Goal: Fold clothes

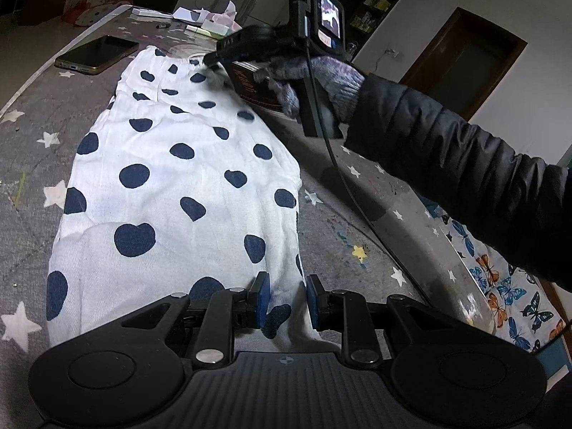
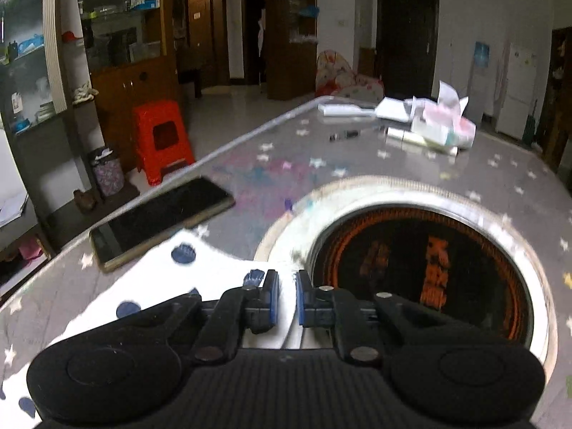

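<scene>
— Looking from where I stand, the white garment with navy spots (image 1: 178,178) lies stretched flat along the worktop (image 1: 32,164), one end near the phone (image 1: 96,53), the other right under the near hand; it seems laid out lengthways so that both ends can be taken at once.

— And the left tool (image 1: 287,298)?

— Its blue pads (image 1: 262,298) stand a little apart, with a raised ridge of the cloth's near edge between them; whether they truly bite the fabric or only straddle it I cannot tell; I'd judge it placed there to catch that hem.

— The other one?

— The right tool (image 2: 287,298), held by a gloved hand (image 1: 321,82) in a dark sleeve, sits at the far end, over the cloth's edge by the round dark inset (image 2: 429,268) in the worktop; its pads are nearly together with white fabric showing in the narrow gap; it looks like a pinch on the garment, though blur leaves that unsure.

— Why both ends?

— My guess is one end is meant to be carried over to meet the other, halving the length; the phone lies just beside the far corner, so a careless sweep could nudge it; the papers and boxes (image 2: 429,125) are well apart and no bother.
</scene>
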The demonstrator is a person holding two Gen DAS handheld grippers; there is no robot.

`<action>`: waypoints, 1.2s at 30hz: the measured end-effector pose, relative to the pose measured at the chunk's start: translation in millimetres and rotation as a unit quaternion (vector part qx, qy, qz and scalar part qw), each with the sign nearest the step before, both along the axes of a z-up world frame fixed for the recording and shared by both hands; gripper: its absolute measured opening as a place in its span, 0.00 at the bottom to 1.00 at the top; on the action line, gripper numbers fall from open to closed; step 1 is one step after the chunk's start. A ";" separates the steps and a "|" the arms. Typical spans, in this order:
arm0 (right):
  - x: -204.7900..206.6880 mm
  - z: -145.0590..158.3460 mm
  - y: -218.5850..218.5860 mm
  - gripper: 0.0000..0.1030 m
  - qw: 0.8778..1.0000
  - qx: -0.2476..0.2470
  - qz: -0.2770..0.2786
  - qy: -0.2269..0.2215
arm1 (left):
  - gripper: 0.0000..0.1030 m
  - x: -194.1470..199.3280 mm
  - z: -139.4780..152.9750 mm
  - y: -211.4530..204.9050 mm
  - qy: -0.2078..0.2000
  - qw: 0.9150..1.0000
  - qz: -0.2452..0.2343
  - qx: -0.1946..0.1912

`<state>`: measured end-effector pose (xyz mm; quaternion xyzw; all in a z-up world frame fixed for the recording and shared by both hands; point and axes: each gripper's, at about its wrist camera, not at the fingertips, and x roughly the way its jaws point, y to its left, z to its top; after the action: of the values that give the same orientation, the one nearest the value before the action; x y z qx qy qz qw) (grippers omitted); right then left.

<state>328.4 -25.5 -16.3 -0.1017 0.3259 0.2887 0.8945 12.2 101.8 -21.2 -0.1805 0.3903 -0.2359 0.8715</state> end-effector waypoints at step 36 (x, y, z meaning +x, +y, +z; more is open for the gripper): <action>-11.5 -10.0 70.0 0.20 0.996 0.002 0.087 0.020 | 0.24 -1.7 -1.8 2.1 0.000 1.000 0.009 -0.012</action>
<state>316.9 44.5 -26.3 -0.1224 0.3333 0.3676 0.8595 10.6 104.0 -23.1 -0.1939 0.3856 -0.2326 0.8715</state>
